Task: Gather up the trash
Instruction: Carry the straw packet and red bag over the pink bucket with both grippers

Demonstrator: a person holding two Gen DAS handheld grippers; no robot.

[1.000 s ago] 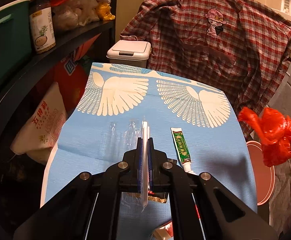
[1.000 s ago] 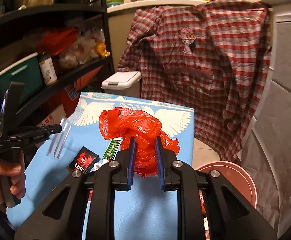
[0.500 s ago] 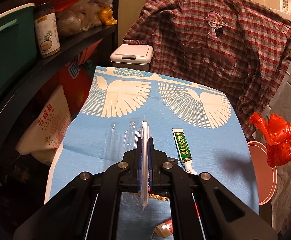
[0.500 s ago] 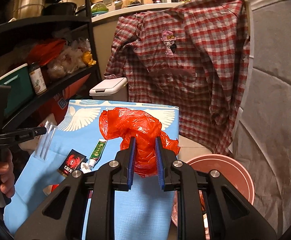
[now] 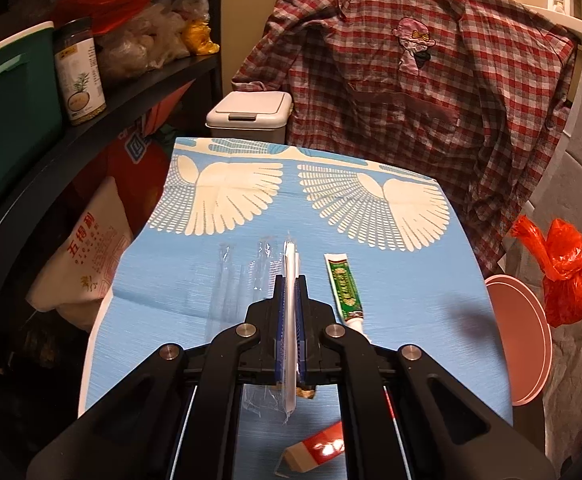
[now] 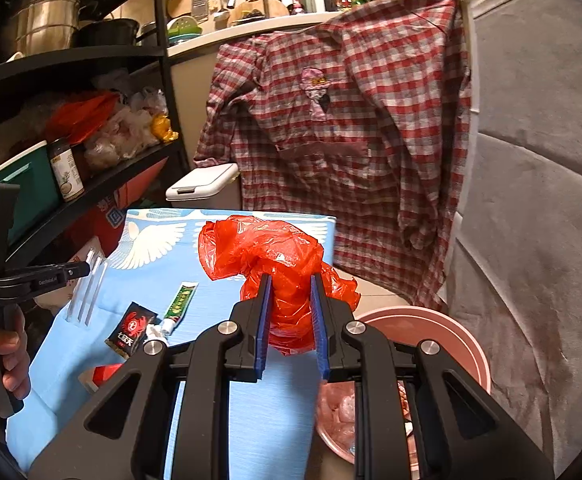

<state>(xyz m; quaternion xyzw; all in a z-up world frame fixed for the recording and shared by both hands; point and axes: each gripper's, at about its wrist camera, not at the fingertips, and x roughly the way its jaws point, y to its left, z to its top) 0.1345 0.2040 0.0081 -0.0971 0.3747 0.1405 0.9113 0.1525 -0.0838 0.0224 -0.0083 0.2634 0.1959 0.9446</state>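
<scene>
A cluttered kitchen corner held a small table under a sky-blue cloth printed with white wings (image 5: pixel 251 288), used here as the landmark.

Above the cloth's middle, the left gripper (image 5: pixel 290 280) had its blue-padded jaws pressed together on a clear plastic sleeve holding white sticks (image 5: pixel 289 320), lifted off the cloth. On the cloth just right of that gripper lay a green and white squeezed tube (image 5: pixel 345 292). Toward the near edge lay a red and cream carton (image 5: pixel 315 448), and in the right wrist view a black packet with a red crab emblem (image 6: pixel 131 330) sat beside the tube.

Past the cloth's right edge, the right gripper (image 6: pixel 291 312) was clamped on a crumpled red plastic bag (image 6: pixel 267 252), held in the air beside the cloth's right edge and close to a round pink plastic basin (image 6: pixel 451 328) standing lower, just right of the table. Pale scraps lay inside the basin.

Behind the cloth's far edge stood a white push-lid bin (image 5: pixel 251 118), and beside it hung a red and grey checked shirt (image 5: pixel 431 92). Left of the cloth, a black shelf unit (image 5: pixel 91 128) carried a labelled jar (image 5: pixel 79 72), a teal storage box (image 5: pixel 7 120) and bagged food.
</scene>
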